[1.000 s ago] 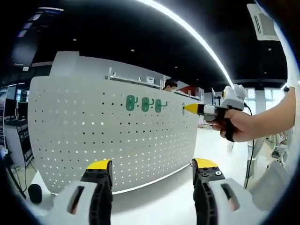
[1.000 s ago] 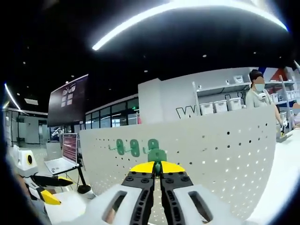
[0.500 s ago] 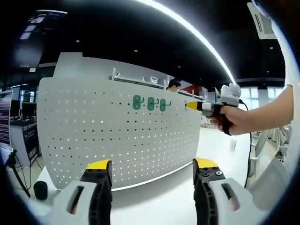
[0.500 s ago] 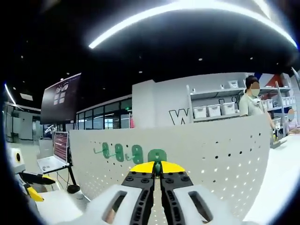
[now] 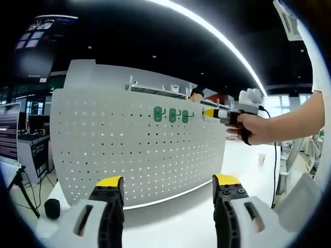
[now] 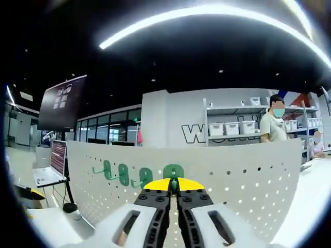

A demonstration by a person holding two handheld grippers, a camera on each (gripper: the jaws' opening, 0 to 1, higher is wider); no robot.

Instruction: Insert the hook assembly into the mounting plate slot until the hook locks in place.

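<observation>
L gripper view, left to right: white pegboard (image 5: 139, 150) stands upright across the middle, w/ three green hooks (image 5: 171, 114) already hung in a row near its top edge. Vs a sec ago the board sits further right in frame and I see more of its left end, but that's my cam swinging, not the board moving. My left gripper (image 5: 168, 192) hangs low in front of the board, jaws wide apart, nothing in them. At right, my right gripper (image 5: 212, 112) comes in held by my hand (image 5: 253, 128), yellow tip right at the board's upper right, just beside the hung hooks; it's closer to that row than 1 s ago.

R gripper view: hung hooks (image 6: 124, 172) to the left on the board (image 6: 232, 181), now spread wider and further left than before, so I'm closing in at an angle. My right gripper (image 6: 174, 185) has jaws pinched tight on the green hook assembly (image 6: 174, 172), whose plate pokes up above the yellow tips, v. near or touching the board face; can't tell if the pegs are in the holes.

Judgement: approach done, insertion stage starting; not locked yet. Need to push in + seat down.
</observation>
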